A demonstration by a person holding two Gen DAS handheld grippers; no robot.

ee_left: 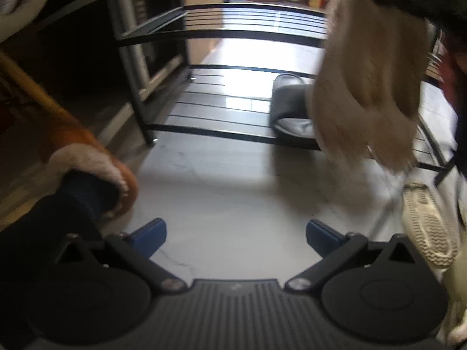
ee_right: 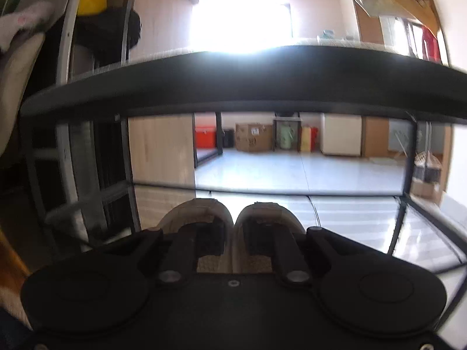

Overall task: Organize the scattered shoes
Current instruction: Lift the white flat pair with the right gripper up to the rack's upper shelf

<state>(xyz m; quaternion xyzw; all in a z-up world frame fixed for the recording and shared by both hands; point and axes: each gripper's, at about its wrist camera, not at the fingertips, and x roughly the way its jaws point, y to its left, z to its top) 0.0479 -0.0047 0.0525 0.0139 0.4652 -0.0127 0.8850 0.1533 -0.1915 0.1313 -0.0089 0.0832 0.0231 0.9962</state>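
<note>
A pair of beige shoes hangs from my right gripper, which is shut on their inner heel walls, one finger inside each shoe. In the left wrist view the same beige pair dangles, blurred, in front of the black metal shoe rack. A grey slipper lies on the rack's lower tier. Another beige shoe lies sole-up on the floor at the right. My left gripper is open over the white floor with nothing between its blue pads.
A person's foot in an orange fleece-lined slipper stands at the left. The rack's top shelf crosses the right wrist view, with slatted lower bars beneath. Cardboard boxes and a wooden cabinet stand behind.
</note>
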